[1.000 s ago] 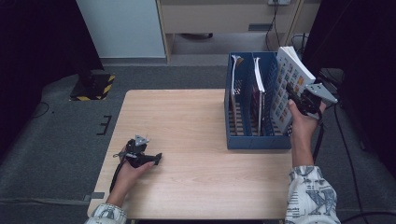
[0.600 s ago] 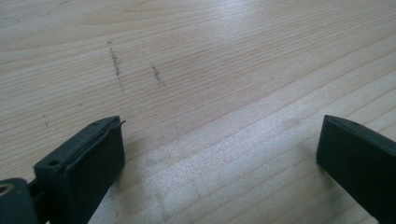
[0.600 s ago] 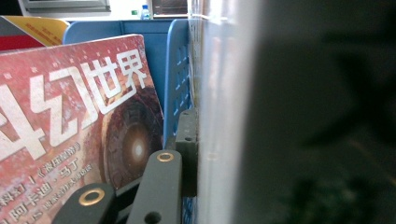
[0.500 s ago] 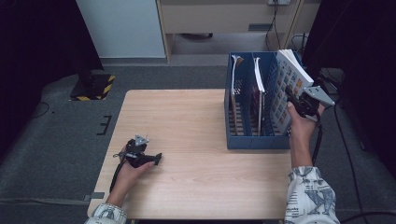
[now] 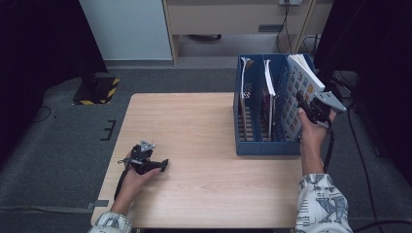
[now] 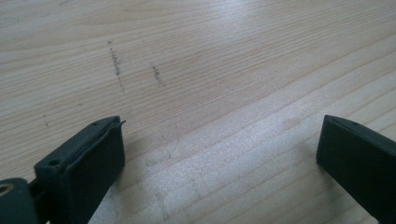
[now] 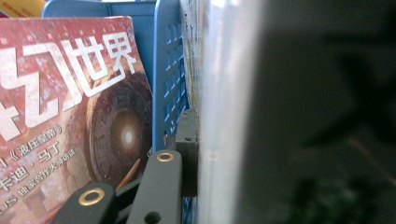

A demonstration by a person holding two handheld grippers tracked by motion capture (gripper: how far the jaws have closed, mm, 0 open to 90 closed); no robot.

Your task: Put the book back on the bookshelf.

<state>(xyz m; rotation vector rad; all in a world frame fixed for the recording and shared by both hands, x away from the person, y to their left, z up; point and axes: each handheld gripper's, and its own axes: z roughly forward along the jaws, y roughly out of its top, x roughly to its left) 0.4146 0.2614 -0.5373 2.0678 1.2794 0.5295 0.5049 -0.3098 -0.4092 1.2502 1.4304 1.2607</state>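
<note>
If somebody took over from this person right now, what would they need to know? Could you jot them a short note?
Right gripper: shut on the book with the patterned cover, which leans in the rightmost slot of the blue rack.
Left gripper: open, holding nothing, resting on the table near its left front.
Other slots: a red magazine stands in the next slot, with another item further left.
Done: the book is gripped.
Left: whether the book is going in or coming out can't be told from this; probably finish that move, then let go.
</note>
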